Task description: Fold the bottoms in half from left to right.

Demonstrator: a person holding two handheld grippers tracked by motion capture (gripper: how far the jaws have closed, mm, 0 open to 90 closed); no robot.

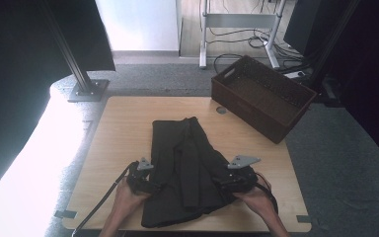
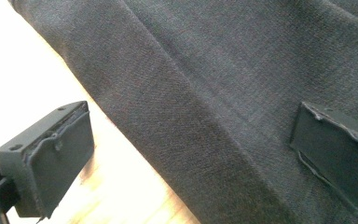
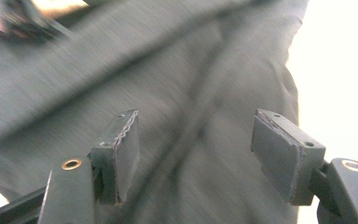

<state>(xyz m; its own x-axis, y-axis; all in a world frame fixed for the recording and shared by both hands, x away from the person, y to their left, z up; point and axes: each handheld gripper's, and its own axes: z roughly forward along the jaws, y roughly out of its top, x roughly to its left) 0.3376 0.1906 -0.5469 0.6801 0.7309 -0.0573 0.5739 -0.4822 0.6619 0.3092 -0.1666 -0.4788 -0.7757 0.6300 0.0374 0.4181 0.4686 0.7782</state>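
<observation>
On the table (image 1: 123,123), mid-fold, a dark garment (image 1: 185,168) is flanked by left gripper (image 2: 186,154) and right gripper (image 3: 196,158), jaws wide apart, nothing held. Next, a hem must be gripped.

High view: dim, dark at both side edges, blown-out white glare at left and top centre. Left gripper view: sharp weave on the dark cloth (image 2: 223,93), table (image 2: 23,70) overexposed at left. Right gripper view: motion-smeared cloth, jaws crisp, right edge washed out white.
</observation>
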